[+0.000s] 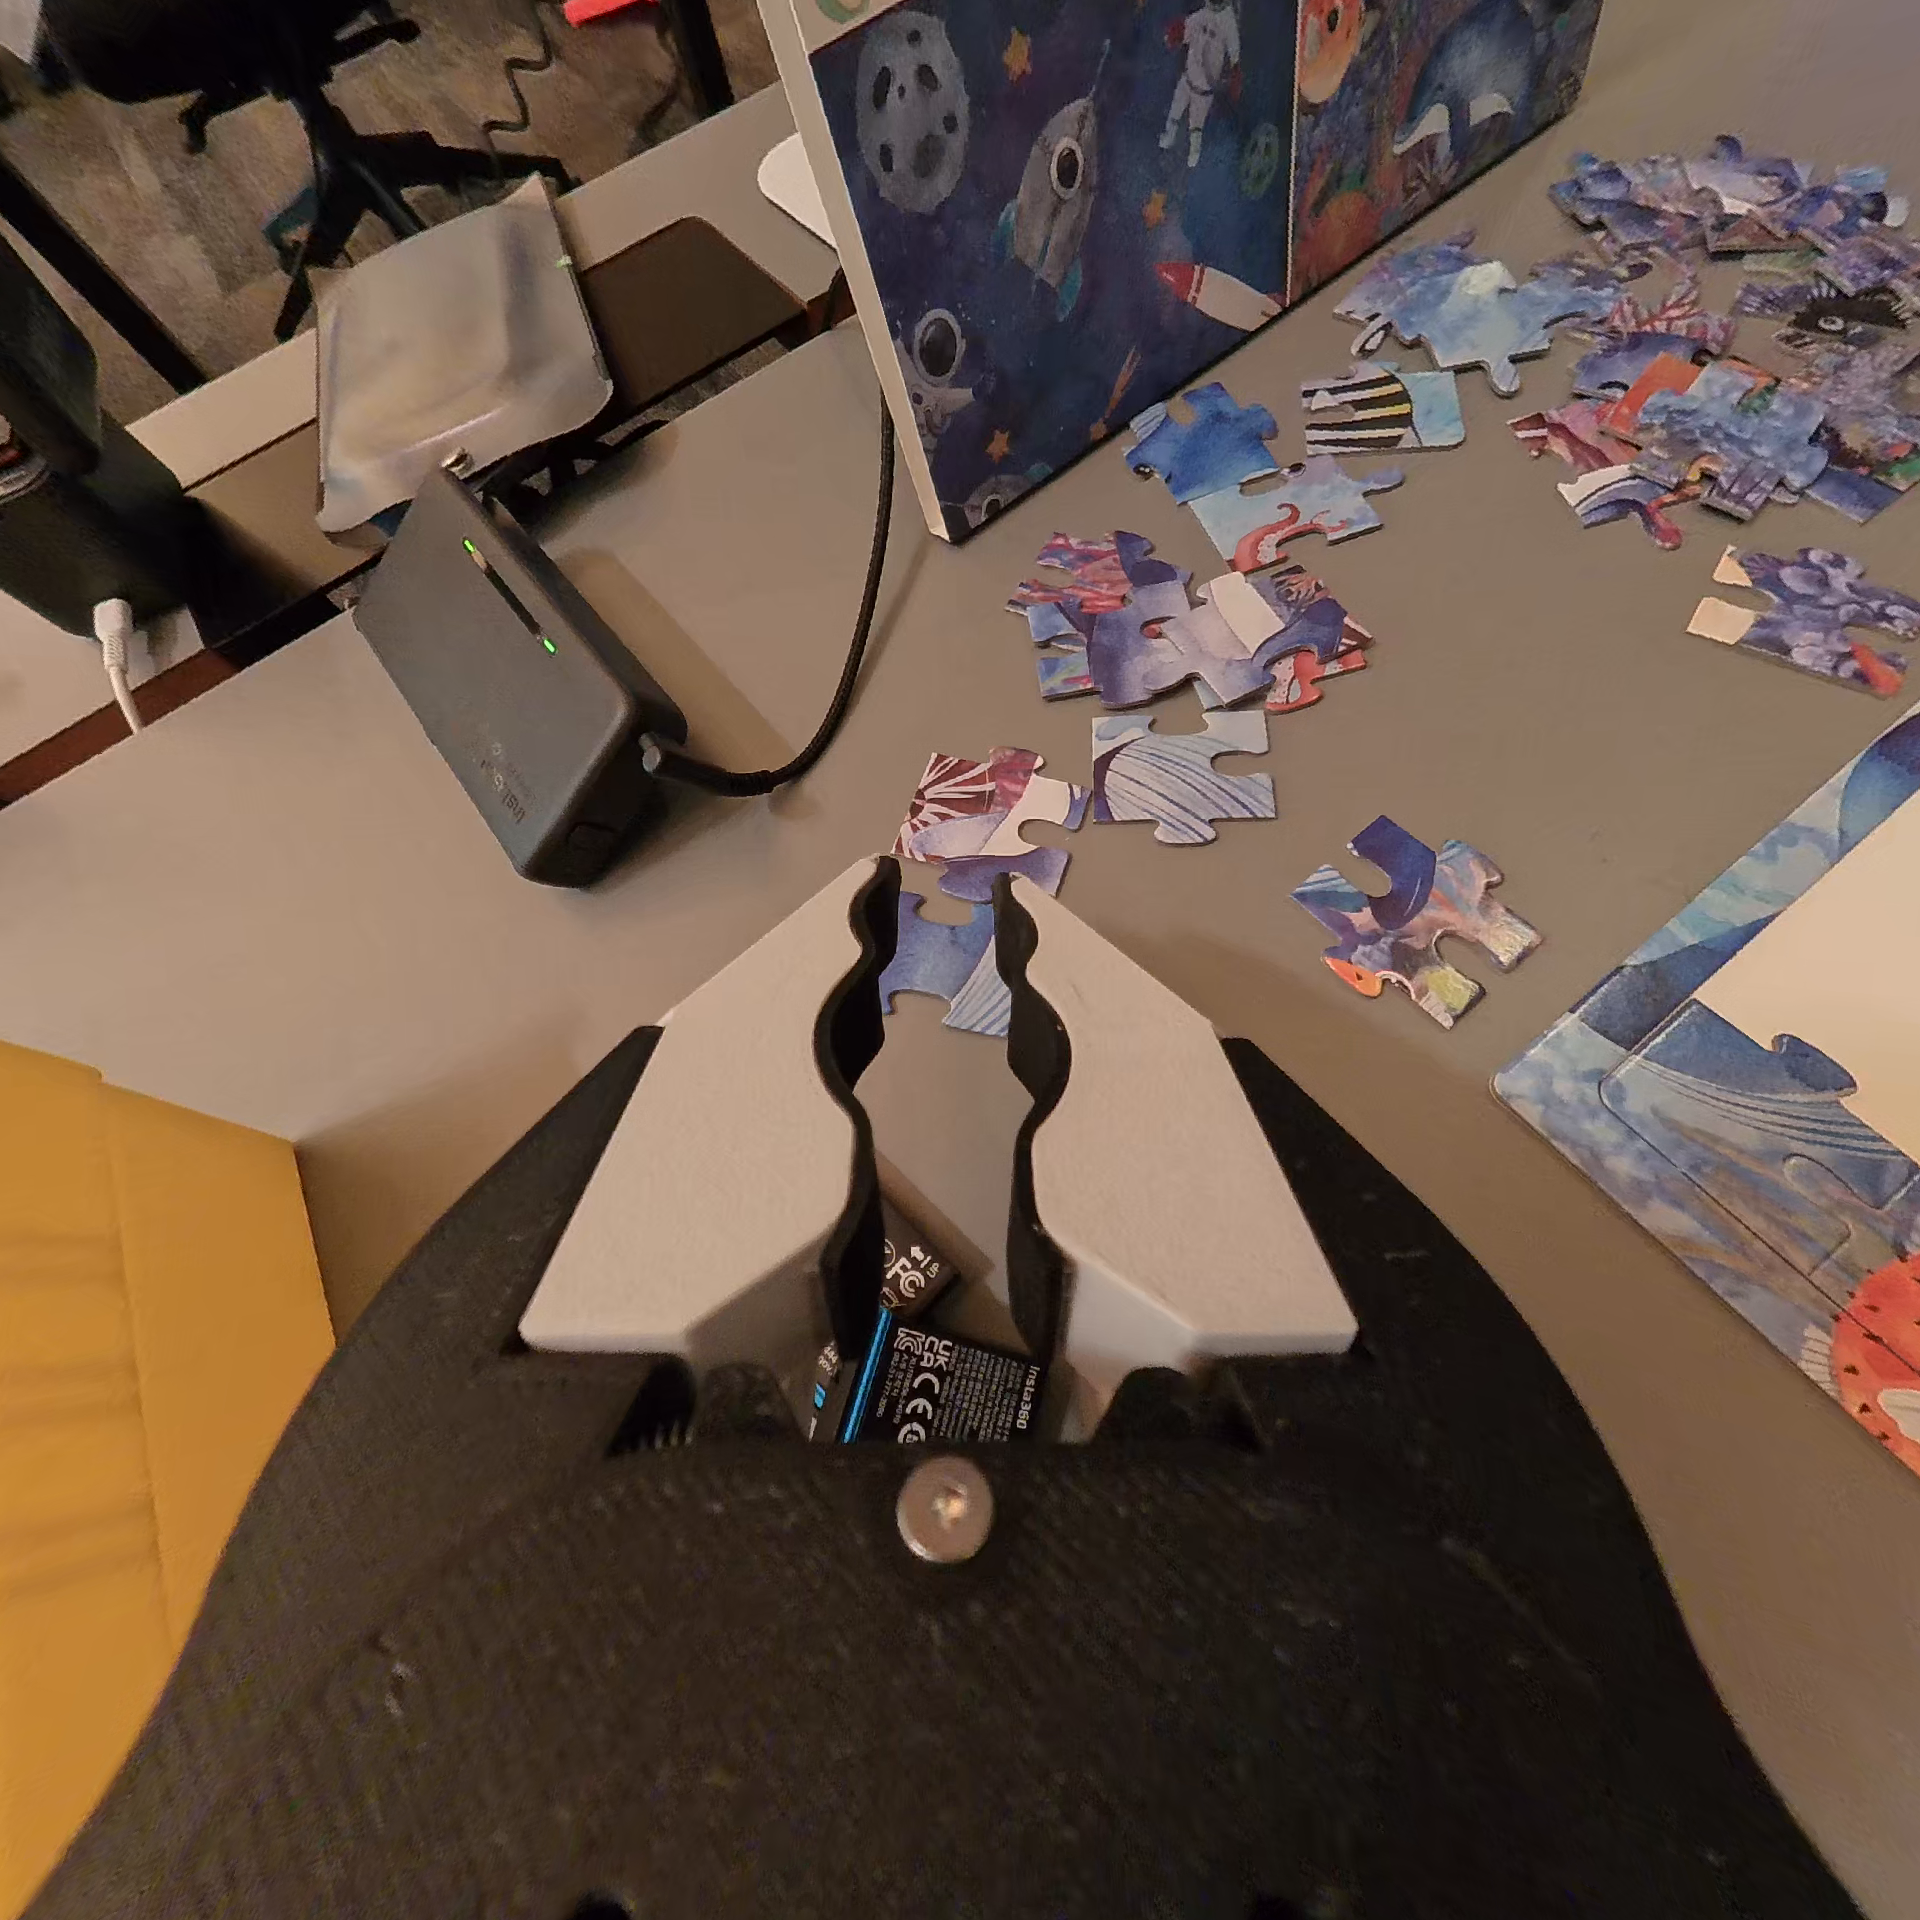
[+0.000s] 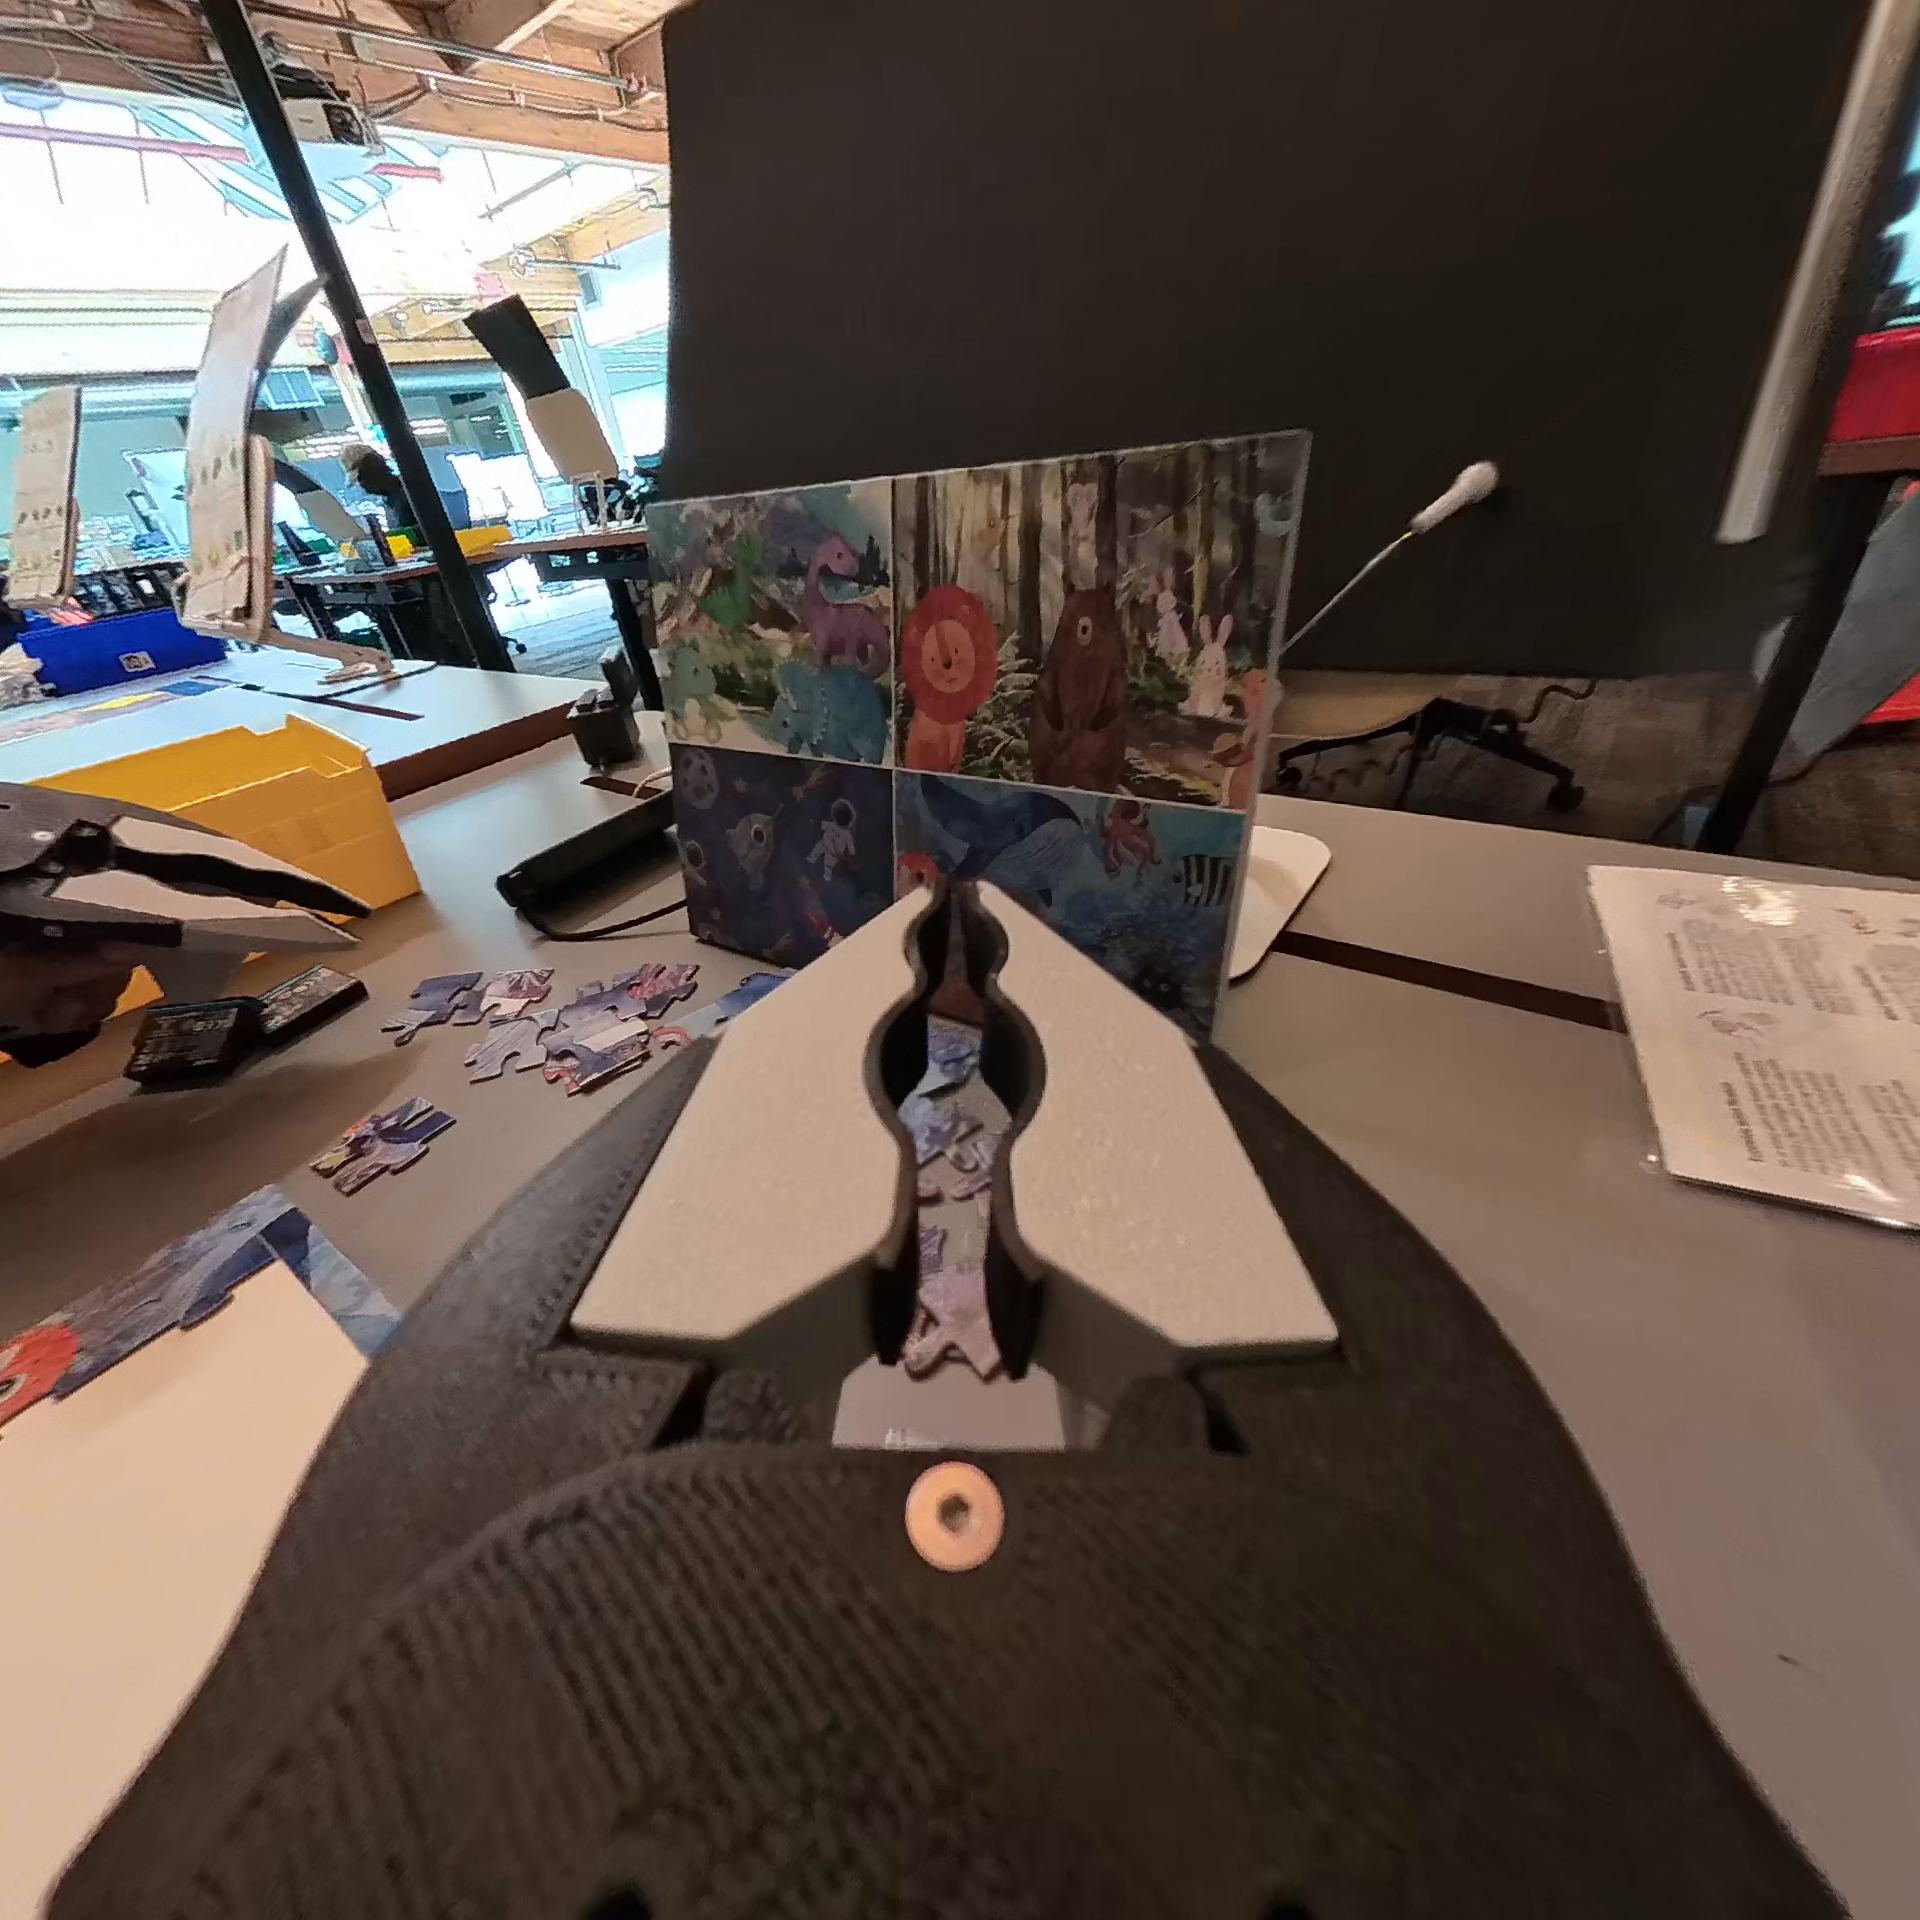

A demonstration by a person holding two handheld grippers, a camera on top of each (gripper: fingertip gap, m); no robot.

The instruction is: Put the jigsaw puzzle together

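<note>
A: Left gripper (image 1: 943, 904), fingers parted, holds nothing; we see a blue piece (image 1: 951, 966) flat on the table right under the tips.

B: Right gripper (image 2: 948, 914) nearly clenched, empty, farther off.

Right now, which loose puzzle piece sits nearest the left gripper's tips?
The blue-and-white piece seen between the left gripper fingers; every other loose piece lies farther out.
</note>
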